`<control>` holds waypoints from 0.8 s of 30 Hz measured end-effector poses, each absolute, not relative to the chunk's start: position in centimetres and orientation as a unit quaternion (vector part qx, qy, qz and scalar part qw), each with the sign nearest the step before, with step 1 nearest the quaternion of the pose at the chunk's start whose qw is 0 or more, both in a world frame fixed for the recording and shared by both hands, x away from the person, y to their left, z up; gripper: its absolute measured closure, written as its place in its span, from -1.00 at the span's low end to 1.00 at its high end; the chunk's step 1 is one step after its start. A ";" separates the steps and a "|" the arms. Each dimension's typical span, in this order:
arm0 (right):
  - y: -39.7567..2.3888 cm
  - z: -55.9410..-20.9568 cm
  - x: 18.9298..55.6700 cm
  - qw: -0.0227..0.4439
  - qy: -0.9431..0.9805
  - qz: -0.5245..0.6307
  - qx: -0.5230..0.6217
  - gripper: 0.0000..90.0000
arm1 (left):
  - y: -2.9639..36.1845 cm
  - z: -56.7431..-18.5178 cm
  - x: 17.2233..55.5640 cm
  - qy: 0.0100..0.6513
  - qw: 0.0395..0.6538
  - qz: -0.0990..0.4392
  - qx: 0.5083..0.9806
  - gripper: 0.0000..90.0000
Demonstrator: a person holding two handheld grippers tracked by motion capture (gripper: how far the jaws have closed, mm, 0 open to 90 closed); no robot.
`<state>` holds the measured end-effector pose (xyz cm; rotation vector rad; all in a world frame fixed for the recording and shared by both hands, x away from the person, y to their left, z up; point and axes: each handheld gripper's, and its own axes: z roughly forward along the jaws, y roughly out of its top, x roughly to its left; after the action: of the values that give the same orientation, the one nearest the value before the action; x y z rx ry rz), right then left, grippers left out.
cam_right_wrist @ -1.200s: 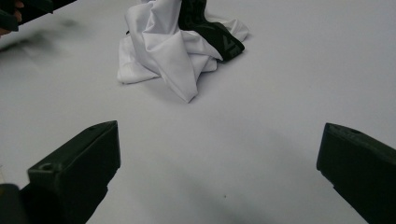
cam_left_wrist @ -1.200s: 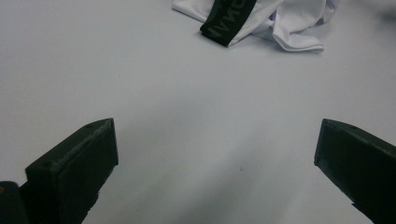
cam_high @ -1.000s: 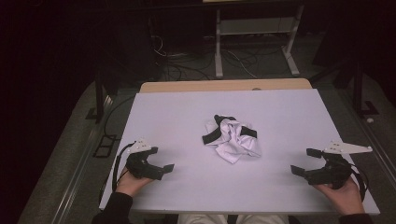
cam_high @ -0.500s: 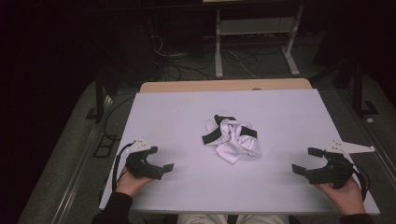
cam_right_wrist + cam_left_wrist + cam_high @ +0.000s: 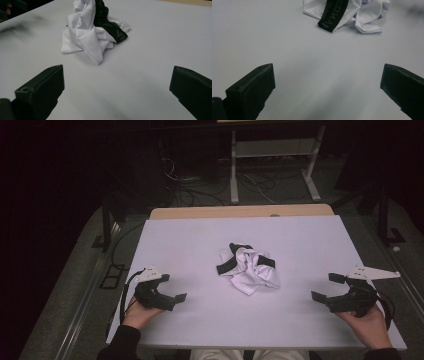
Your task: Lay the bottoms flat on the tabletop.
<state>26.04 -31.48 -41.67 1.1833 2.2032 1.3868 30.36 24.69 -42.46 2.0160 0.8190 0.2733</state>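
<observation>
Near the middle of the surface [image 5: 180,245] lies the crumpled white garment [image 5: 248,269], untouched; left gripper [image 5: 173,289] and right gripper [image 5: 326,287] wait wide open by the near corners, so reaching in to pinch its edges likely comes next.

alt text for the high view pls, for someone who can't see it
A crumpled white garment with a black band lies mid-table on a pale table. The left gripper and right gripper, each held in a hand near the front edge, sit open on either side, apart from it.
</observation>
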 end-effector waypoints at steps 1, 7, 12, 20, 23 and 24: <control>-31.4 -41.6 26.2 0.140 0.764 0.480 0.408 -1.00 | 24.7 -42.4 30.4 0.333 0.458 0.111 0.817 -1.00; -30.5 -41.1 27.0 0.138 0.772 0.472 0.403 -1.00 | 24.4 -42.0 31.2 0.335 0.451 0.101 0.821 -1.00; -30.2 -40.2 27.6 0.140 0.775 0.465 0.404 -1.00 | 23.8 -41.5 31.7 0.330 0.446 0.096 0.826 -1.00; -30.1 -39.7 28.8 0.134 0.774 0.465 0.408 -1.00 | 23.3 -40.6 32.5 0.326 0.448 0.097 0.827 -1.00; -30.1 -39.6 29.3 0.131 0.772 0.466 0.411 -1.00 | 23.2 -40.5 32.9 0.326 0.446 0.095 0.828 -1.00; -30.1 -39.5 29.5 0.130 0.773 0.466 0.411 -1.00 | 23.2 -40.4 33.0 0.325 0.445 0.094 0.829 -1.00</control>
<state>29.48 -30.10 -39.53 1.1936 2.2464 1.3539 33.00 23.17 -40.43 2.0534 0.8062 0.2338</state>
